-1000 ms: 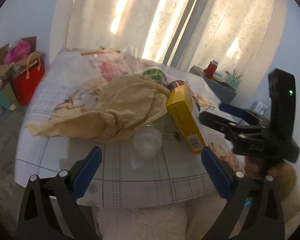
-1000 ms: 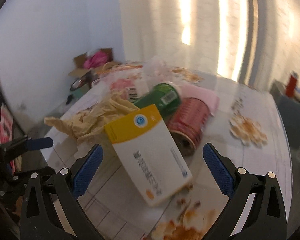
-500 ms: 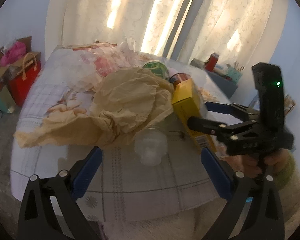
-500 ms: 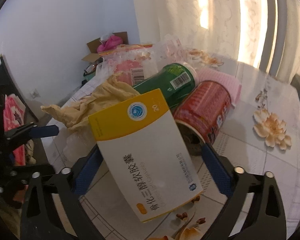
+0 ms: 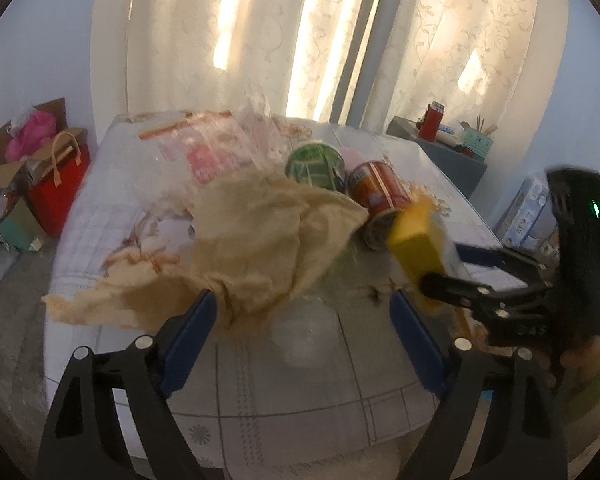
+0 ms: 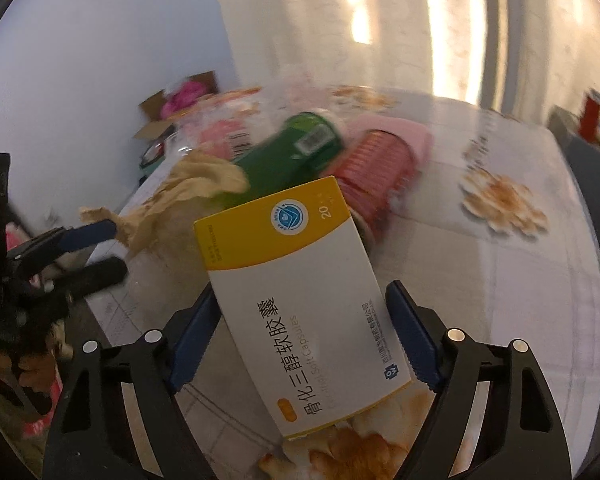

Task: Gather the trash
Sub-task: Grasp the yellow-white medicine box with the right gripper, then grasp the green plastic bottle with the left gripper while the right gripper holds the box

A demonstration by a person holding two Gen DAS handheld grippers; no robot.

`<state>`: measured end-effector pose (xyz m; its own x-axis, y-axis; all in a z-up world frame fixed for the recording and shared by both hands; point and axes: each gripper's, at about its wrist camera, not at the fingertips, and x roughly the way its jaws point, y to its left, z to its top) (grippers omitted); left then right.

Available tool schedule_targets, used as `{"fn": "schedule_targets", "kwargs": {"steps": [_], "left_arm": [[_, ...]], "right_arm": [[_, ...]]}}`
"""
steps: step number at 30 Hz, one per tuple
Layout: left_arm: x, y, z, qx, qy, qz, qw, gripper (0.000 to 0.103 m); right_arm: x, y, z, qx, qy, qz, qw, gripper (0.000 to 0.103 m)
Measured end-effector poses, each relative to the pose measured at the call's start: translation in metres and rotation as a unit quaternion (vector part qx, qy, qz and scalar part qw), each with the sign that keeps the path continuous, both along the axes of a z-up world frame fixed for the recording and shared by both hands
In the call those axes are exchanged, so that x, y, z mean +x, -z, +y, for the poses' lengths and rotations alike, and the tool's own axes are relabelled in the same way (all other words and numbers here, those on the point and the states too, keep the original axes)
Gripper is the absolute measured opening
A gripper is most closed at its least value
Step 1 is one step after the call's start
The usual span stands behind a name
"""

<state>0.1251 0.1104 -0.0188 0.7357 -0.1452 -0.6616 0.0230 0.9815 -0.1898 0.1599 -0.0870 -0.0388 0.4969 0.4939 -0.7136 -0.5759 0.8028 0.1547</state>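
- Box point(image 6: 300, 292): yellow-and-white carton, lying on the table point(image 6: 520, 280) at the near edge of the trash pile. Likely light, stiff and crushable; best taken across its two long side walls.
- Right gripper point(image 6: 298, 344): jaws have just been closing, the box between them. Left pad at the box edge, right pad at its right edge; firm contact cannot be told, so judged not yet clamped.
- Left gripper point(image 5: 304, 340): jaws have just been closing, apart, the left pad against the brown paper point(image 5: 252, 248). The paper is soft and crumpled; pinch a thick fold.
- Green can point(image 6: 292, 152) and red can point(image 6: 374, 176): on their sides, far of the box. Smooth, liable to roll.
- Writing: the box reads "Soft Capsules", "20" and Chinese characters; the green can shows a barcode.
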Motion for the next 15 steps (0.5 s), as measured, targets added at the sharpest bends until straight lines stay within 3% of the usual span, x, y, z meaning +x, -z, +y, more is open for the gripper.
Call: {"fn": "schedule_targets", "kwargs": {"steps": [6, 15], "left_arm": [[0.016, -0.007, 0.013, 0.012, -0.034, 0.007, 0.9993, 0.077], [0.04, 0.024, 0.046, 0.071, -0.132, 0.102, 0.9835, 0.07]], "right_arm": [[-0.006, 0.006, -0.026, 0.011, 0.061, 0.013, 0.998, 0.077], [-0.001, 0.018, -0.038, 0.036, 0.084, 0.036, 0.995, 0.075]]}}
